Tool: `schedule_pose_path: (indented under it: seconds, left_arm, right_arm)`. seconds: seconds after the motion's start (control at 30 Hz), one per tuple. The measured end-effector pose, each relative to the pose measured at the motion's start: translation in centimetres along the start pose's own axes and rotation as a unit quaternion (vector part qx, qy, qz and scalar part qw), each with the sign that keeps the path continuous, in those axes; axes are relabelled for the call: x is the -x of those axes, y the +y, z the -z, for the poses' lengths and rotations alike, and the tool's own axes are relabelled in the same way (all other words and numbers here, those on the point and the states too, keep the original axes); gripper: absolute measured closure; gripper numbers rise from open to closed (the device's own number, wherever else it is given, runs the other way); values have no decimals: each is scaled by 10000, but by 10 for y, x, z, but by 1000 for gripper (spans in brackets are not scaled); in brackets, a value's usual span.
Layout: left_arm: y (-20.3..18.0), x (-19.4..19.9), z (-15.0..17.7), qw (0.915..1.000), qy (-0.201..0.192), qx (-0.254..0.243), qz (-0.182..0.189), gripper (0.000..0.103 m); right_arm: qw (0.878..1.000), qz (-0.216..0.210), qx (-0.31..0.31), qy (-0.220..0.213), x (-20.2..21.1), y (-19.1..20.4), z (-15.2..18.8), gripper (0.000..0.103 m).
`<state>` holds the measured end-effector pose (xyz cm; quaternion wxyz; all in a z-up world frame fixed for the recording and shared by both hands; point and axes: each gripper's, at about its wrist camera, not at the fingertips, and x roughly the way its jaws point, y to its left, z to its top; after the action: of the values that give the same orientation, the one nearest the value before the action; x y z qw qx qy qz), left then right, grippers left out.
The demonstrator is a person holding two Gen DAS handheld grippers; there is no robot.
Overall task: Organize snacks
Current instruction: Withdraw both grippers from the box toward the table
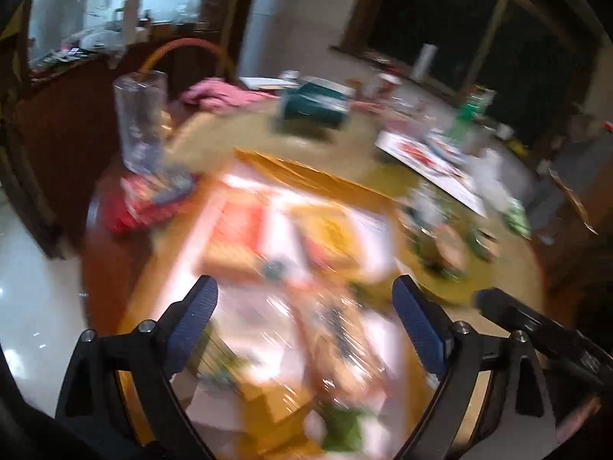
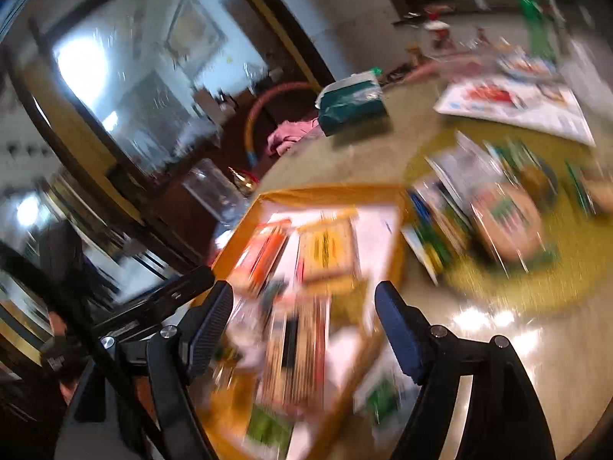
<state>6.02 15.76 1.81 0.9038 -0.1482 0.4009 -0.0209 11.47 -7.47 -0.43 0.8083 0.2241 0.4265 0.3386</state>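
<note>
Left wrist view: rides behind the left tool (image 1: 304,299), looking forward and steeply down, close over the orange tray (image 1: 306,176) of snack packs (image 1: 233,237).
Right wrist view: sits behind the right tool (image 2: 304,306), tilted down and rolled, near the same tray (image 2: 329,193).
Ahead of both tools: teal tissue box (image 1: 312,103) (image 2: 350,105), beyond the tray on the tabletop (image 1: 245,134).
Shared ground: tray, tissue box, clear glass (image 1: 141,122) (image 2: 214,188), printed sheet (image 1: 433,161) (image 2: 513,103).
Cross-sighting: a dark arm of the right tool shows just right of the left tool.
Sharpness: both views heavily blurred.
</note>
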Motion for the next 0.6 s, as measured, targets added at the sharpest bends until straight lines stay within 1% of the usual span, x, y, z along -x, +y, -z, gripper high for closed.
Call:
schedule_pose_path:
  seconds: [0.03,0.07,0.13,0.17,0.2,0.23,0.27,0.37,0.43,0.47,0.5,0.53,0.57,0.6]
  left_arm:
    - [-14,2,12,9999,76,-121,89,10]
    - [-29,1,24,9992,207,-283,196,10]
    - [-61,-10,44,9958,572,-604,377,10]
    - [-73,-14,50,9936,709,-761,445,10]
    - [-89,-20,57,9900,866,-994,496,10]
    - [-101,-23,61,9873,935,-1190,491,10]
    - [-116,-29,66,9835,964,-1472,413,10]
    - [-151,-47,72,9728,913,-2126,-50,11]
    - [-163,-61,71,9682,962,-2284,-341,18]
    - [-166,-69,68,9676,976,-2280,-471,25]
    - [-166,-75,68,9678,972,-2255,-553,29]
    - [-165,-82,66,9678,997,-2232,-609,29]
    - [-164,-91,65,9663,1056,-2230,-728,33]
    - [-162,-96,67,9646,1096,-2238,-859,45]
  right_arm:
    - [9998,-73,-196,1,12,-13,11,26]
    - [9995,-52,-323,6,20,-22,16,26]
    - [9979,348,-542,-97,45,-53,38,26]
    - [9970,505,-575,-132,50,-61,43,26]
    - [9955,713,-605,-184,60,-73,50,26]
    - [9943,847,-617,-208,66,-81,54,26]
    - [9928,974,-657,-227,75,-94,61,26]
    - [9905,961,-940,-284,87,-122,67,27]
    - [9888,886,-1147,-356,92,-142,68,31]
    - [9880,904,-1195,-369,92,-146,69,35]
    - [9866,942,-1280,-381,92,-153,70,39]
    - [9859,910,-1350,-391,92,-158,71,42]
    - [9861,863,-1359,-418,92,-158,73,42]
    - [9868,811,-1333,-424,92,-157,73,42]
